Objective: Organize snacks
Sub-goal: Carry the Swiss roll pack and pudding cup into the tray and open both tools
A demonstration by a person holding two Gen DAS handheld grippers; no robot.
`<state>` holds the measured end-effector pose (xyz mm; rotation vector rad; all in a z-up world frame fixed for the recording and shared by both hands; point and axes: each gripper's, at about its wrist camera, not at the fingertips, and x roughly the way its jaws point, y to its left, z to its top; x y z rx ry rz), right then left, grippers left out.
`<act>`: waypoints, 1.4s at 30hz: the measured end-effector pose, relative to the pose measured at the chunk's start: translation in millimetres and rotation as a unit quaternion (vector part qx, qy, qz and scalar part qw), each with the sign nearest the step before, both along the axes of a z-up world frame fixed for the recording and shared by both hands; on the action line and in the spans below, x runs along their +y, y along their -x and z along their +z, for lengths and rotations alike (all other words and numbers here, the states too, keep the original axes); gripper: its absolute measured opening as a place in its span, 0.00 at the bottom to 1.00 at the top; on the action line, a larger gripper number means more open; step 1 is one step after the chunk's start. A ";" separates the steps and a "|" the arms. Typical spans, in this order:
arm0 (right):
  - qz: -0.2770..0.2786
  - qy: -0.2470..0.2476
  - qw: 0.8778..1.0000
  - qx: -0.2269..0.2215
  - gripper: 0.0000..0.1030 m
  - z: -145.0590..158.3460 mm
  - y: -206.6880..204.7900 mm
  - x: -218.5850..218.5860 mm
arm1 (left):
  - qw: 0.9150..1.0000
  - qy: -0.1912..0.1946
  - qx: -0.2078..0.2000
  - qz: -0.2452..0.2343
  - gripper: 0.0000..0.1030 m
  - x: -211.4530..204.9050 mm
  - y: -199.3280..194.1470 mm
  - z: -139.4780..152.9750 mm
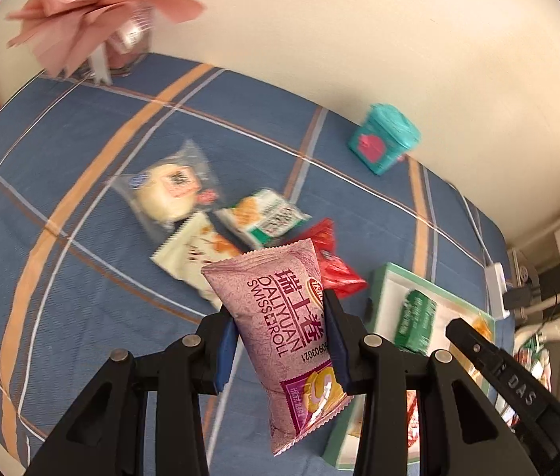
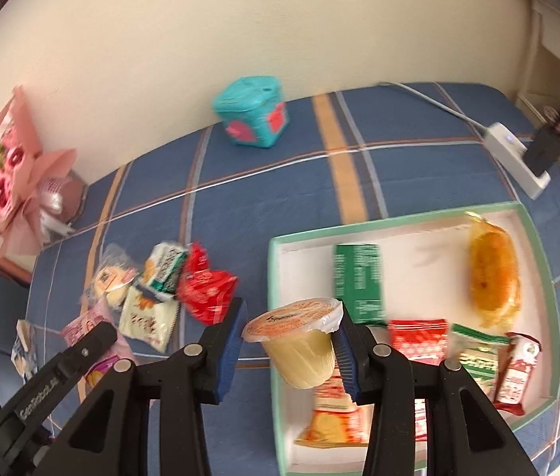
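My left gripper [image 1: 280, 329] is shut on a pink Swiss roll packet [image 1: 284, 333], held above the blue checked cloth [image 1: 81, 182]. A loose pile lies beyond it: a clear-wrapped bun [image 1: 169, 194], a white packet [image 1: 196, 254], a green-and-white packet [image 1: 268, 216] and a red packet [image 1: 331, 261]. My right gripper [image 2: 290, 337] is shut on a yellow jelly cup [image 2: 300, 341] with an orange foil lid, hanging over the left rim of the green-edged white box [image 2: 276, 277]. Inside the box lie a green packet [image 2: 359, 281], a wrapped yellow cake [image 2: 492, 273] and several small snack packets [image 2: 419, 341].
A teal gift box [image 2: 252, 111] stands by the wall. Pink flowers [image 2: 10, 174] sit at the cloth's far left corner. A white power strip [image 2: 518, 154] with a black plug and cable lies at the right edge. The left gripper's black arm [image 2: 62, 369] shows at the right wrist view's lower left.
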<state>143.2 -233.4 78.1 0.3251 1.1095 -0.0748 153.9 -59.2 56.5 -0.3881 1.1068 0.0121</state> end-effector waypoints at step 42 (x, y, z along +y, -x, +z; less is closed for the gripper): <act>-0.129 -0.013 0.991 0.027 0.44 -39.0 14.9 -120.3 | 0.970 -0.057 -0.019 -0.235 0.41 -197.5 -19.6 -35.3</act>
